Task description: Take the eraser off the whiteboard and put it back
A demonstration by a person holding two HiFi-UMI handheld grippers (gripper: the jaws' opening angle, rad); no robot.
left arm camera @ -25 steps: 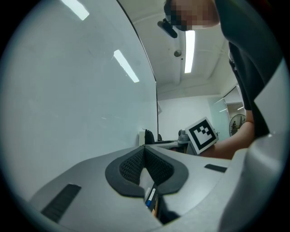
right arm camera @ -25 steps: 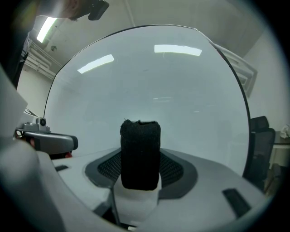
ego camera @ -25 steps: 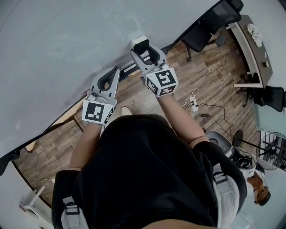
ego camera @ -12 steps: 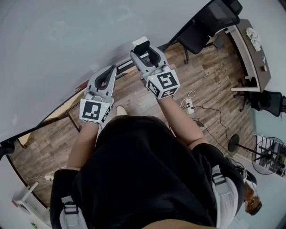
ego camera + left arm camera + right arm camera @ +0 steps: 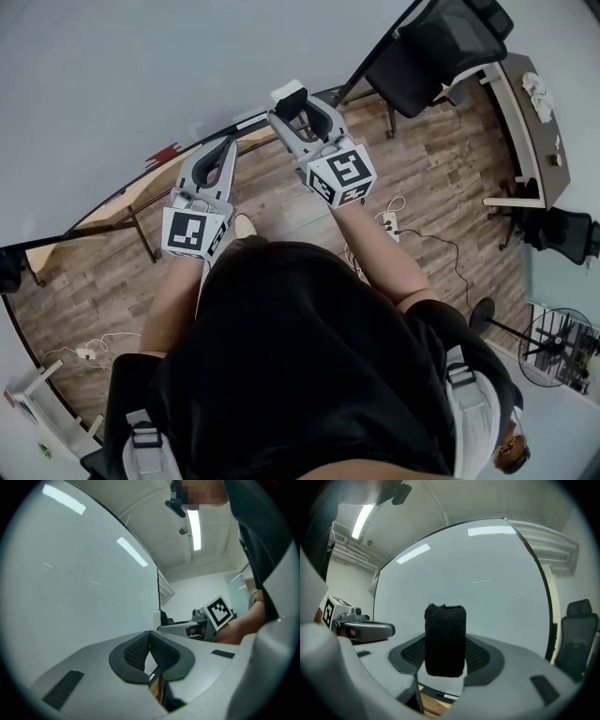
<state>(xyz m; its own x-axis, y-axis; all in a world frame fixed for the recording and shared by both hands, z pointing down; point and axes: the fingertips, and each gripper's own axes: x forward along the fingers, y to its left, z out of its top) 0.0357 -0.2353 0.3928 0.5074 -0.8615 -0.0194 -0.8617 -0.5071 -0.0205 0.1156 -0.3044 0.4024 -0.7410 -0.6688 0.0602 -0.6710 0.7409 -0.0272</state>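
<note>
Observed from beside the operator, who stood facing the large, pale, glossy whiteboard [image 5: 131, 75].

**Findings**
- The right tool [image 5: 298, 105] was pinching a small block eraser with black felt and a white casing [image 5: 291, 93], one pad on each side face.
- In the right gripper view the felt block stood upright between the pads, its top standing proud of them.
- The eraser was held up at the board's dark lower edge, above the brown wood-plank floor [image 5: 309, 202]. No view showed whether it touched the board surface.
- The left tool [image 5: 225, 147] was beside the right one, a little apart. Its pads were pressed together at the tips with nothing between them.

**Assessment**
The eraser appeared to be off the board and in hand, so putting it back was the step outstanding.

**Recommendations for that step**
- Bring the eraser square to the board, so that its whole flat face meets the surface at once and not a corner first.
- Hold the pinch until the eraser is seated and bears its own weight.
- Then spread the pads only enough to clear the sides and draw straight back, so as not to drag the eraser off.
- The idle left tool should stay clear of the board and of the right tool's path.
</note>
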